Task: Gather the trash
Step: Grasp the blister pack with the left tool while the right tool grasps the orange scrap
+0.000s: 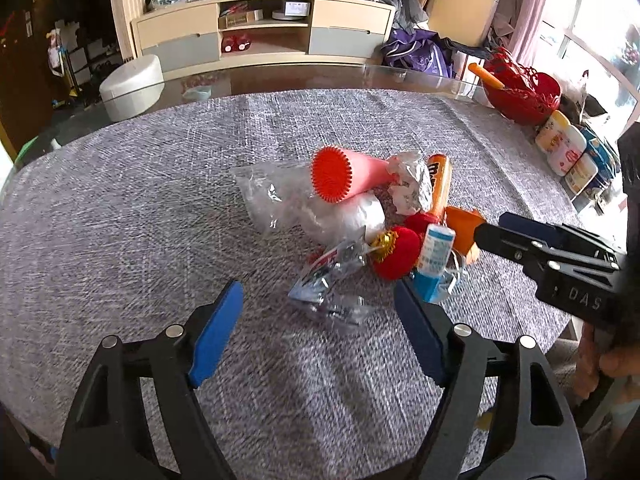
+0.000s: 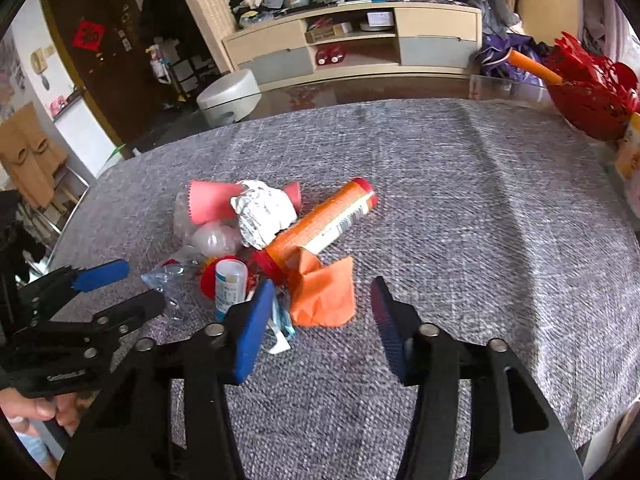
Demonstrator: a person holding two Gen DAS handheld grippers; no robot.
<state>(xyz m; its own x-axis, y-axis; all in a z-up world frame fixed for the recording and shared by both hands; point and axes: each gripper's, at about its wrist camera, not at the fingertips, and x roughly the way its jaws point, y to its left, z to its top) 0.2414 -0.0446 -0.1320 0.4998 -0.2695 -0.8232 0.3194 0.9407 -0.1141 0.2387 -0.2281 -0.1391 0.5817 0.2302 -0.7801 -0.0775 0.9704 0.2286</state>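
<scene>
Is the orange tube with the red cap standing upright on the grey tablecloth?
No, the orange tube lies on its side on the grey tablecloth, beside the crumpled foil.

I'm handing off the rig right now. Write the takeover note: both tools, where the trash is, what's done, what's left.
Left tool: open, holding nothing, aimed at the clear crumpled wrapper on the near edge of the pile.
Right tool: open, holding nothing, at the orange paper scrap, not gripping it.
Trash: one heap on the grey tablecloth: pink cup, foil ball, orange tube, small white-blue bottle, red plush ball, clear plastic bag.
Done: everything is gathered together; nothing lifted.
Left: pick up every piece. No bin is in view, so find one.
</scene>
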